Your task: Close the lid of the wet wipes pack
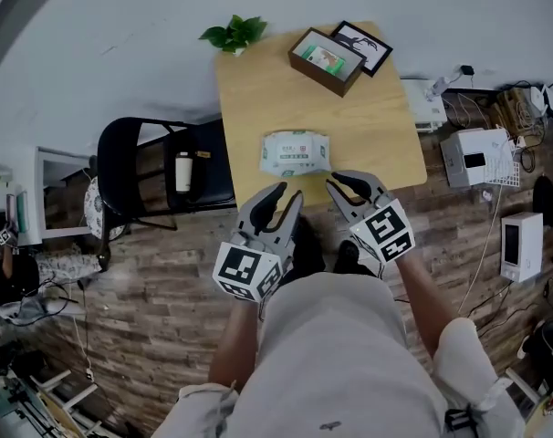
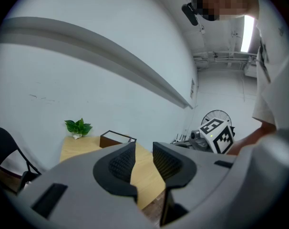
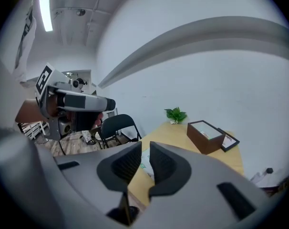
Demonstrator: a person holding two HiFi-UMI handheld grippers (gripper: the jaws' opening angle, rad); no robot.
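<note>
While the left gripper (image 1: pixel 289 192) and right gripper (image 1: pixel 339 181) hang empty with jaws narrowly parted, the wet wipes pack (image 1: pixel 278 156) lies untouched at their 12 o'clock. Its lid (image 1: pixel 297 150) looks flat, so closing seems done; if it is unlatched, a downward press comes next.

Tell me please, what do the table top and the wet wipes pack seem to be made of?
Table top: likely wood or wood-look laminate, matte; pale tan, even, grain too faint to confirm. Wet wipes pack: probably soft plastic film; printed white-green surface, pillowy rounded outline.

Wipes pack (image 1: pixel 296 151) lid too small
</note>
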